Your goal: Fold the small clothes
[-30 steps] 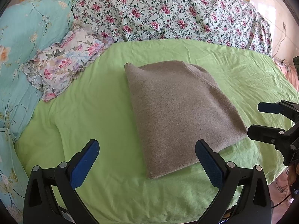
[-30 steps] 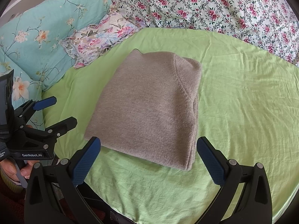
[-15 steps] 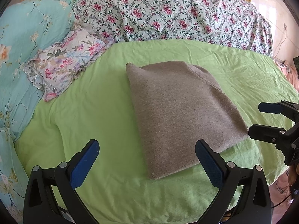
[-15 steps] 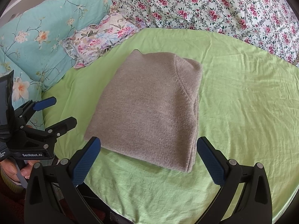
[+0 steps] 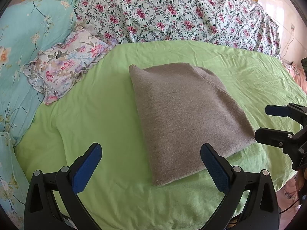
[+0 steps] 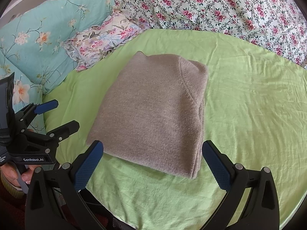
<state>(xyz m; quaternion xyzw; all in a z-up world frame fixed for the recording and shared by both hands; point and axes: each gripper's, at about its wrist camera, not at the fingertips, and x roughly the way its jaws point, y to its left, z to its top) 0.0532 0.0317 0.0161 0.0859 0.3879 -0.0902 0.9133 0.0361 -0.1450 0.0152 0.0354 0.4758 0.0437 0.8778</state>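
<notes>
A grey-brown knit sweater (image 5: 184,115) (image 6: 153,111) lies folded into a flat rectangle on the green bedsheet (image 5: 99,111) (image 6: 249,105). My left gripper (image 5: 151,164) hovers wide open above the sheet, just short of the sweater's near left corner, holding nothing. The right gripper (image 6: 153,163) is also wide open, above the sweater's near edge, with nothing between its blue pads. Each gripper shows in the other's view: the right one (image 5: 268,122) at the far right edge, the left one (image 6: 57,115) at the left, held by a hand (image 6: 11,174).
A flowered quilt (image 5: 172,13) (image 6: 220,5) is bunched along the back of the bed. A turquoise floral duvet (image 5: 21,44) (image 6: 44,30) and a small ruffled floral pillow (image 5: 67,65) (image 6: 107,38) lie at the left. The bed's edge runs below both grippers.
Almost nothing has moved. Both views have drifted very slightly; the sweater lies the same and both grippers have stayed open.
</notes>
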